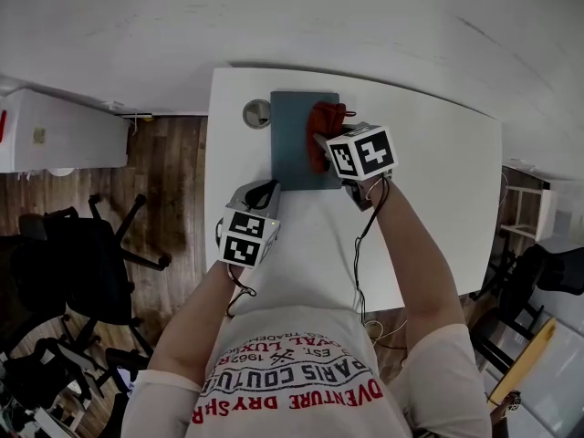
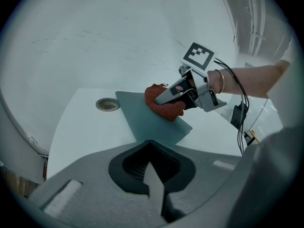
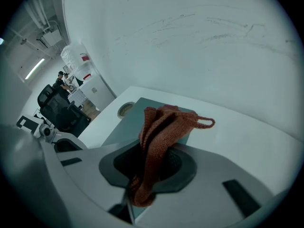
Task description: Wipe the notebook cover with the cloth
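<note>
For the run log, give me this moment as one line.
step: wipe | right gripper: shut on cloth, cloth on notebook | left gripper: shut, empty, by notebook's near corner

White table (image 1: pixel 438 172) with notebook (image 1: pixel 294 144), round disc (image 1: pixel 257 113)

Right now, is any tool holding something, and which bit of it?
The right tool pinches the red cloth near one bunched end; its looped end sticks out over the notebook. The left tool holds nothing.
</note>
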### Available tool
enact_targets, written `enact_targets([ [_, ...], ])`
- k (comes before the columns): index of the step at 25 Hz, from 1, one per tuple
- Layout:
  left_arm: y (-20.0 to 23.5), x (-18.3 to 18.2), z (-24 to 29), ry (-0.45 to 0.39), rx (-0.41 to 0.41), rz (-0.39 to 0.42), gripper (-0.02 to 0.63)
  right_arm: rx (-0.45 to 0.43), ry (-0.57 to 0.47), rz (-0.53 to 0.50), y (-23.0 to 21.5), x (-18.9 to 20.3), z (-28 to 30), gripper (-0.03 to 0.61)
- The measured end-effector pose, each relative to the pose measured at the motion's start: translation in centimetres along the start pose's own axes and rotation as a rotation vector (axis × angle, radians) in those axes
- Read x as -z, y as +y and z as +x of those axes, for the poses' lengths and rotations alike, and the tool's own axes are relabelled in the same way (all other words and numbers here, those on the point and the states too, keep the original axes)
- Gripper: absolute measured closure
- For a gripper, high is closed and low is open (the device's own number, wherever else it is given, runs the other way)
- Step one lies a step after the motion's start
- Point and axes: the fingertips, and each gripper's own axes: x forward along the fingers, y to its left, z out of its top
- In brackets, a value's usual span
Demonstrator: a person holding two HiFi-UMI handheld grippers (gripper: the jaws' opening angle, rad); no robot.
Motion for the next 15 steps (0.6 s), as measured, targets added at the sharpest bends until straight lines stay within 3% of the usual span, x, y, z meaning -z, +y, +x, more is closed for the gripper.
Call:
enact_targets([
  [15,-0.2,-0.1,-0.1,0.002,0.007,-0.005,0.604,0.107,0.023,0.085,-4.4,2.2,-3.1,0.501],
])
